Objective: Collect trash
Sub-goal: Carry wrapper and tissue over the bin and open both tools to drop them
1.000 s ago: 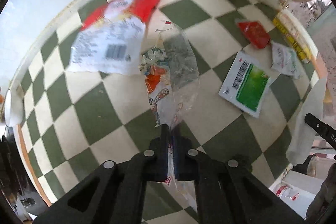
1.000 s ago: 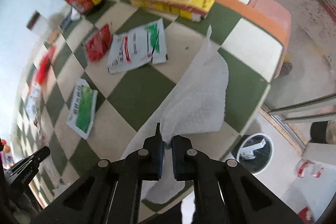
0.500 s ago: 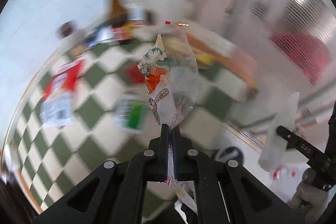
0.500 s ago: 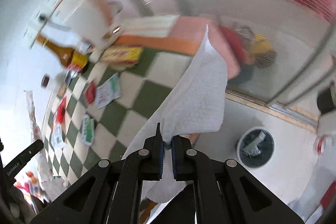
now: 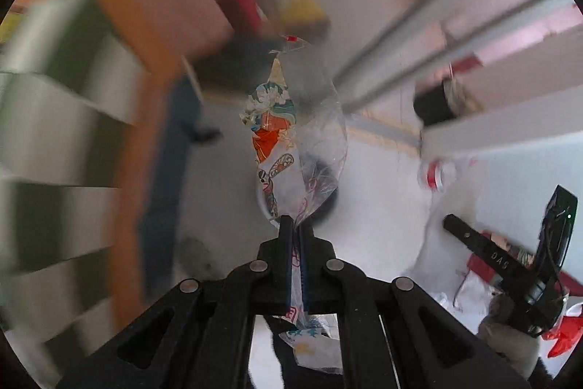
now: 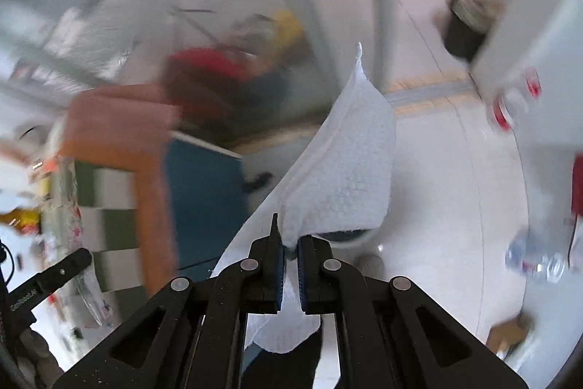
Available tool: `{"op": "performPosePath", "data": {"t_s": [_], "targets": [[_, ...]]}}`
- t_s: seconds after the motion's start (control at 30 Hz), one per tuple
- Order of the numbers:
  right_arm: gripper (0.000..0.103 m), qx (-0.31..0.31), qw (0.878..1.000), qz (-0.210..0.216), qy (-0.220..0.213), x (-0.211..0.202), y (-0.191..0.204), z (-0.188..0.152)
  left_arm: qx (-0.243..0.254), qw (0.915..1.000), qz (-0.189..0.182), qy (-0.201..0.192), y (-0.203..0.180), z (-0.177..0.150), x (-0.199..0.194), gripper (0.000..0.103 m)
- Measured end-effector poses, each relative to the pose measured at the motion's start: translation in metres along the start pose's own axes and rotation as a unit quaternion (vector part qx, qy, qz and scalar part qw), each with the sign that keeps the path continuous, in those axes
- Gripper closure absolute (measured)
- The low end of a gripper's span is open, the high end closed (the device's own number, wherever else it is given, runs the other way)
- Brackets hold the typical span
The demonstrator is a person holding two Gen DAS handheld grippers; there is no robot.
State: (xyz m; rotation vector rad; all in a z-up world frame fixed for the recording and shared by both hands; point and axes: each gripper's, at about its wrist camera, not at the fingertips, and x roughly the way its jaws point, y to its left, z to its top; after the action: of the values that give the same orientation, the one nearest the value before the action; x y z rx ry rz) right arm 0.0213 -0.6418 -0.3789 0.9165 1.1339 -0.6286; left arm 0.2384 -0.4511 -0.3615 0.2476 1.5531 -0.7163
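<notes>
Off the desk (image 5: 54, 119) edge at left, your left hand-held gripper (image 5: 297, 228) is pinching the clear printed wrapper (image 5: 291, 148), and to the right your right hand-held gripper (image 6: 289, 245) is clamped on the white paper towel (image 6: 349, 170). Both hang over the floor, so you're mid-carry. Next I'd find the bin, hover above it, then let go.

Desk (image 5: 47, 119) at left of the left wrist frame, green-and-white checked top with orange edge, heavily blurred; items on it cannot be made out. White floor (image 6: 437, 206) fills centre and right of both frames. On the floor: clear plastic bottles (image 6: 539, 261) at right edge, red-labelled bottle (image 5: 435, 174) at right, both blurred.
</notes>
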Motion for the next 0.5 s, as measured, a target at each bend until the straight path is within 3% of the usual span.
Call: {"op": "performPosePath", "data": {"t_s": [0.17, 0.3, 0.4, 0.5], "targets": [[0.097, 0.04, 0.998, 0.013, 0.046, 0.118, -0.081, -0.001, -0.017, 0.9961, -0.011, 0.086, -0.004, 0.022, 0.18, 0.102], [0.097, 0.059, 0.995, 0.017, 0.079, 0.244, -0.141, -0.003, -0.026, 0.9902, -0.008, 0.137, -0.001, 0.032, 0.305, 0.101], [0.097, 0.054, 0.994, 0.021, 0.096, 0.322, -0.161, -0.007, -0.022, 0.9856, -0.008, 0.167, 0.001, 0.034, 0.377, 0.101], [0.097, 0.044, 0.993, 0.019, 0.111, 0.377, -0.172, -0.011, -0.002, 0.983, 0.008, 0.184, 0.0, 0.031, 0.423, 0.101]]}}
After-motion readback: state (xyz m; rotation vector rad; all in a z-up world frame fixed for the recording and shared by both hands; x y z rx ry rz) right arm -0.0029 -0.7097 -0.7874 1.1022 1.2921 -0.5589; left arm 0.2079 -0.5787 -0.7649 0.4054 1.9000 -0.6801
